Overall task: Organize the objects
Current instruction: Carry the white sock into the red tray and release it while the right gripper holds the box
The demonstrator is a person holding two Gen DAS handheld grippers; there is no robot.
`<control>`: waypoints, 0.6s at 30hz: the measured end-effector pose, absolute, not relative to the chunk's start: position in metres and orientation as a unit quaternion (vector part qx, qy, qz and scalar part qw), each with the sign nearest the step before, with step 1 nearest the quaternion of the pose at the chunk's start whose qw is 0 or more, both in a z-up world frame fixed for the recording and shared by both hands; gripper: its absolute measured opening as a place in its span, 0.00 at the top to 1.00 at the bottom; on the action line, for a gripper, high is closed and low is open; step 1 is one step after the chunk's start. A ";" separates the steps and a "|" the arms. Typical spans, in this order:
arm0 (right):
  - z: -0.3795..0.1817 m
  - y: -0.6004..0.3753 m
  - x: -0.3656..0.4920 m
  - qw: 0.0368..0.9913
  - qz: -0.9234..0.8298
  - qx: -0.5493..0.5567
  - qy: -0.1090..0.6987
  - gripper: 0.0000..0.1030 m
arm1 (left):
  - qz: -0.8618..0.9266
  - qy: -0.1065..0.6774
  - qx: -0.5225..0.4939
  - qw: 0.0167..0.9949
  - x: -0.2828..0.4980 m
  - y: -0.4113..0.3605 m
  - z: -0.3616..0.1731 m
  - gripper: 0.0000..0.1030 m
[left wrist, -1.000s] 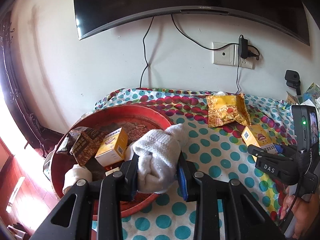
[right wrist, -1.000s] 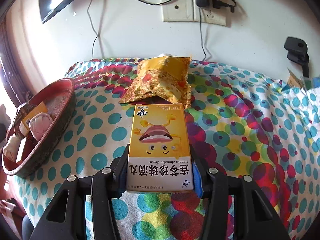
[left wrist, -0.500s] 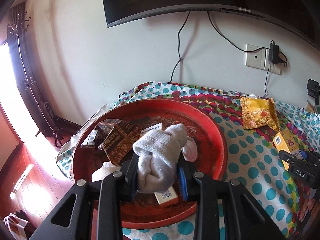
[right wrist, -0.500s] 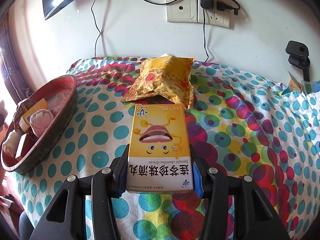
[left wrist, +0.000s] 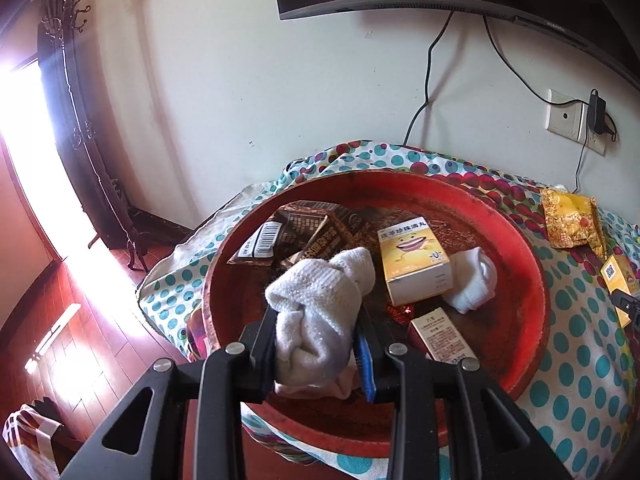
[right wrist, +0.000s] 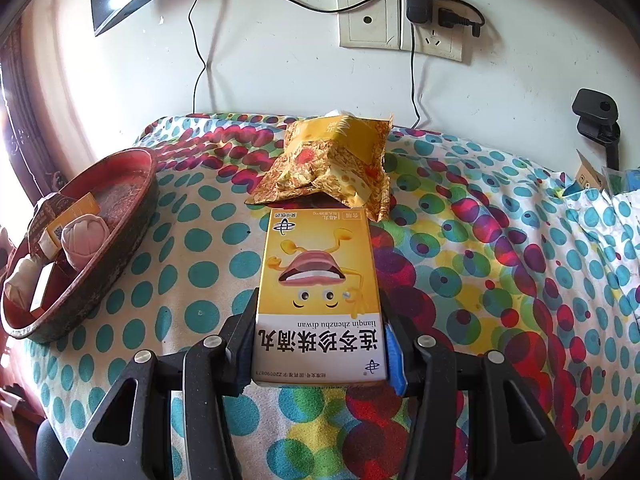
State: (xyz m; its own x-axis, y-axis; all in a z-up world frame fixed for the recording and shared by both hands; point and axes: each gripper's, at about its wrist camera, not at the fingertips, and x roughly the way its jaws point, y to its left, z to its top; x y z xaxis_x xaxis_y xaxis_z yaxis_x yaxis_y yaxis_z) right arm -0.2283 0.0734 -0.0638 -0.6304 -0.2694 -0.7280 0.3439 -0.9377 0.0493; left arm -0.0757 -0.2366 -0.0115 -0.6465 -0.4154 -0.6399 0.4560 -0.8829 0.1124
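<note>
My left jaws (left wrist: 318,354) clench a white sock (left wrist: 320,308) over the red tray (left wrist: 532,280) at the worktop's left edge, boxes already inside. My right jaws (right wrist: 320,344) grip a yellow box (right wrist: 318,292); the snack bag (right wrist: 332,160) near the worktop's far edge is left.

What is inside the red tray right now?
The red tray holds a yellow box, dark packets, a white sock and a small box. The gripped sock hides anything beneath.
</note>
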 end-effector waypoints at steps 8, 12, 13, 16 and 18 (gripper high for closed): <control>-0.066 0.074 -0.231 0.165 -0.899 0.402 0.048 0.53 | -0.904 0.033 0.355 0.235 -0.128 -0.251 -0.007 0.69; -0.066 0.077 -0.232 0.164 -0.899 0.404 0.040 0.53 | -0.895 0.042 0.375 0.239 -0.155 -0.259 -0.013 0.69; -0.066 0.078 -0.232 0.164 -0.899 0.404 0.039 0.53 | -0.894 0.041 0.376 0.240 -0.160 -0.259 -0.013 0.69; -0.068 0.077 -0.233 0.164 -0.897 0.409 0.039 0.53 | -0.890 0.035 0.385 0.241 -0.176 -0.258 -0.019 0.69; -0.068 0.077 -0.234 0.163 -0.897 0.410 0.039 0.53 | -0.888 0.034 0.389 0.244 -0.184 -0.257 -0.021 0.69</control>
State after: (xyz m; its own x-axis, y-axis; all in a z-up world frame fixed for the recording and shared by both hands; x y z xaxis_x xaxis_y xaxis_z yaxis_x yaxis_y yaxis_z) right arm -0.2336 0.0771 -0.0676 -0.6114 -0.2604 -0.7472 0.3237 -0.9440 0.0641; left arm -0.1838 -0.2573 -0.0212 -0.5788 -0.4070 -0.7066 0.4594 -0.8787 0.1298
